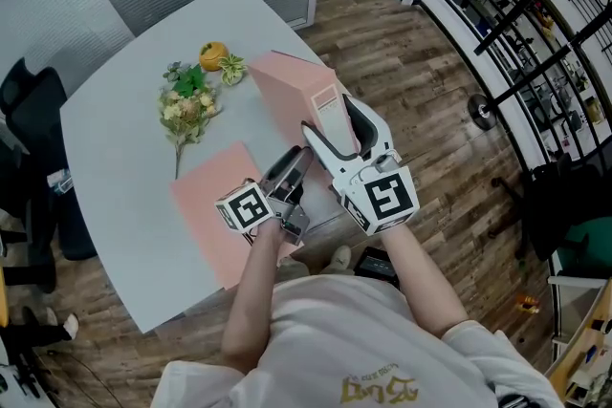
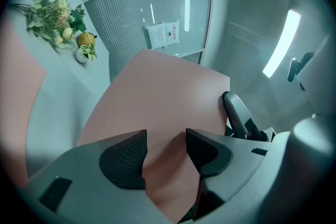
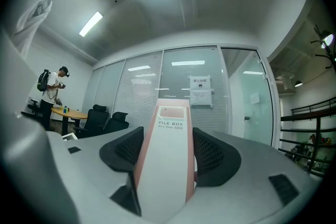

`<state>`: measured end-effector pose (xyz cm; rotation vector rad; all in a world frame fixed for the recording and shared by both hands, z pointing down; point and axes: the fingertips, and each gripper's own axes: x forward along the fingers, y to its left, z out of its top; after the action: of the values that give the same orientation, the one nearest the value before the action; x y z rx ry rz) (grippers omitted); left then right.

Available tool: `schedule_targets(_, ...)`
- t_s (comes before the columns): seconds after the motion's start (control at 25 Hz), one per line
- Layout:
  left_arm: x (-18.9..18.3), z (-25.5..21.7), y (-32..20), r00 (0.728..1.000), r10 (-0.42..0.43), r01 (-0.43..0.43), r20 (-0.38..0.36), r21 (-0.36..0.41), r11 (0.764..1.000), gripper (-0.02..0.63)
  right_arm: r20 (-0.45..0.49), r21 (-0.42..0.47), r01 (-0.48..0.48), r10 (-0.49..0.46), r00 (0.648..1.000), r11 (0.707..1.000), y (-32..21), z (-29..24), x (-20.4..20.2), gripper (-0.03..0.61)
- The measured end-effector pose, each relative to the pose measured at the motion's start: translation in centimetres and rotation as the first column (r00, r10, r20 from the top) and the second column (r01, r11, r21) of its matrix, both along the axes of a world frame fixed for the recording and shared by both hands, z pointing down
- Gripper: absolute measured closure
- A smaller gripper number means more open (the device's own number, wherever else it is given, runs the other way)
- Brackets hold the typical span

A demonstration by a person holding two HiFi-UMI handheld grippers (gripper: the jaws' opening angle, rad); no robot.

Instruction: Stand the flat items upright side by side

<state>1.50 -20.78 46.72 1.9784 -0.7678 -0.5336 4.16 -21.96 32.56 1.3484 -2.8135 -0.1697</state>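
- My right gripper [image 1: 327, 114] has its fingers [image 3: 123, 152] clamped on the labelled spine of the upright pink file box [image 1: 295, 86]. The box stands just to the right of the flower bouquet [image 1: 188, 105] on the grey worktop [image 1: 120, 158].
- My left gripper [image 1: 302, 155] grasps the same box lower down, its fingers [image 2: 123, 162] pressing on a pink panel between them.
- A second pink file box [image 1: 212, 205] lies flat on my side of the bouquet, near the worktop's edge.
- An orange [image 1: 212, 54] sits just beyond the bouquet.
- I cannot tell whether the upright box's base rests fully on the worktop.
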Motion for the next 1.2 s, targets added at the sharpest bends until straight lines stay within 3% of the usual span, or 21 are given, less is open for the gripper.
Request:
schedule_targets(0.6,0.2,0.6,0.3,1.000,0.003,-0.003,-0.010,-0.018,1.000,0.390,0.055,0.046,-0.009,0.006,0.998,0.999,1.4,0.6,1.1,0.273)
schedule_targets(0.68,-0.1,1.2,0.2,1.000,-0.010,0.010,0.006,-0.036,0.999,0.390,0.045,0.023,-0.007,0.006,0.999,1.000,1.5,1.3,1.3,0.273)
schedule_targets(0.88,-0.5,2.5,0.5,0.997,-0.028,0.032,0.072,-0.048,0.998,0.462,-0.024,-0.112,0.010,-0.012,1.000,0.994,1.9,5.0,1.4,0.276)
schedule_targets(1.2,-0.5,3.5,0.5,0.999,-0.015,0.018,0.046,-0.073,0.997,0.430,-0.035,-0.138,-0.004,-0.001,0.999,0.990,2.2,6.0,1.8,0.276)
